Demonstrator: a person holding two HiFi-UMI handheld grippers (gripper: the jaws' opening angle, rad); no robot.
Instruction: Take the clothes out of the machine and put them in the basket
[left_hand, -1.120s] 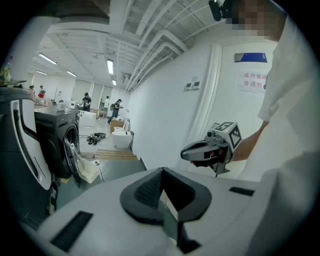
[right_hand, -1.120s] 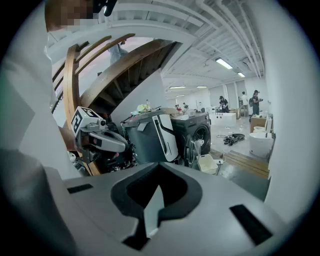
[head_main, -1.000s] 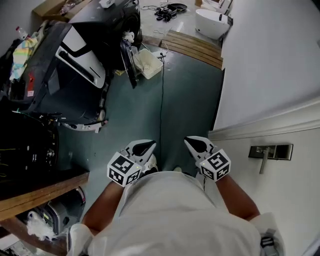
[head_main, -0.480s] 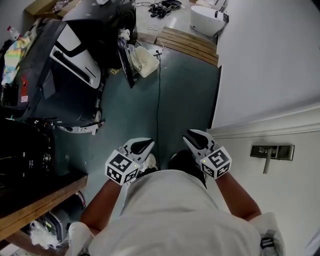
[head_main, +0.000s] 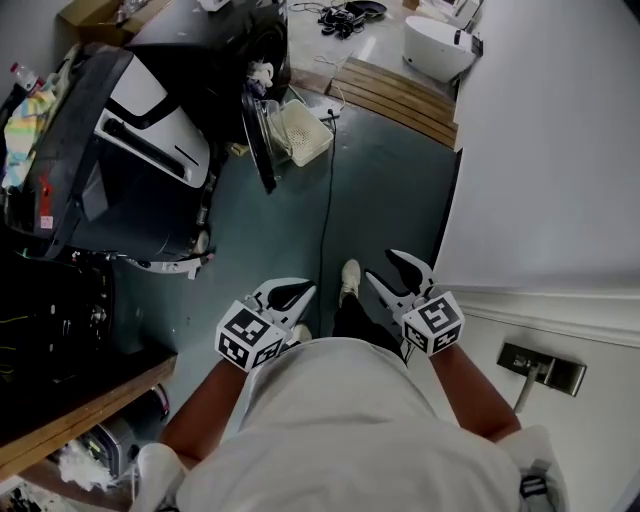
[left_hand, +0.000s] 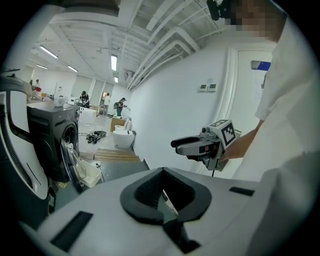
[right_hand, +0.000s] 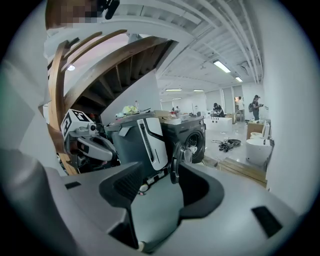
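- Carried the right gripper (head_main: 382, 268) with its jaws parted, having just been opening, and nothing between them but floor beyond.
- Carried the left gripper (head_main: 288, 294) clenched tip to tip, likewise empty.
- Held both low before the body, side by side, pointing forward and somewhat down over the teal floor (head_main: 380, 180).
- Found the machine (head_main: 235, 40) well ahead and off to the left of both grippers, past a cable (head_main: 325, 200) trailing along the floor.
- Noted its round door (head_main: 257, 135) swung open, edge-on towards the grippers, with a pale scrap of clothes (head_main: 260, 73) at the drum mouth.
- Placed the basket (head_main: 303, 130) on the floor just beside the door, on its right side.
- Judged the left gripper the nearer to the drum mouth, and the right the better lined up with the basket.
- Judged neither within reach yet; called first for closing the stretch of floor ahead and leftward.
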